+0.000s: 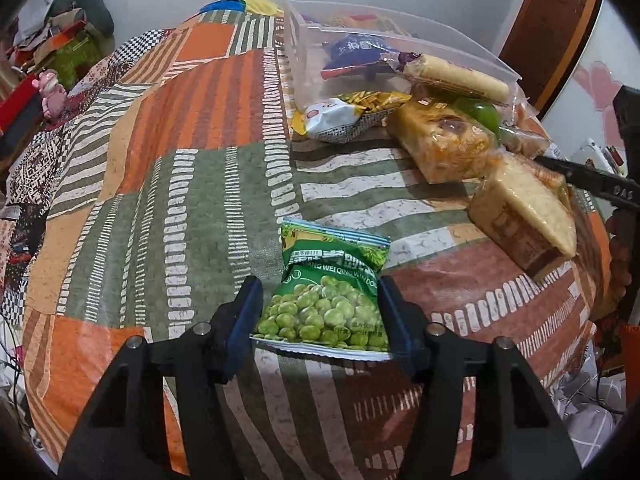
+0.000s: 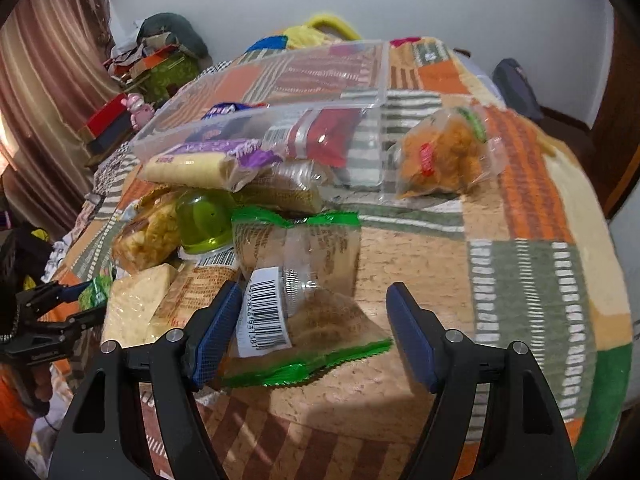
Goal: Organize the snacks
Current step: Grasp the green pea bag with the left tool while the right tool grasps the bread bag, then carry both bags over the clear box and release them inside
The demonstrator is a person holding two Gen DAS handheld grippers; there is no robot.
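A green pea snack packet (image 1: 334, 292) lies on the patchwork cloth between the fingers of my left gripper (image 1: 320, 312); the jaws stand wide on either side of it, touching or nearly so. A clear plastic bin (image 1: 320, 36) with snack bags inside stands at the back; it also shows in the right wrist view (image 2: 360, 80). My right gripper (image 2: 312, 332) is open over a clear packet with a barcode and green edges (image 2: 304, 320). The left gripper also shows at the left edge of the right wrist view (image 2: 60, 312).
A pile of wrapped cakes (image 1: 448, 144), a green jelly cup (image 2: 204, 216) and wafer packs (image 2: 188, 168) lies beside the bin. An orange snack bag (image 2: 444, 156) lies to the bin's right. Clutter and boxes (image 1: 60, 52) stand beyond the bed's left side.
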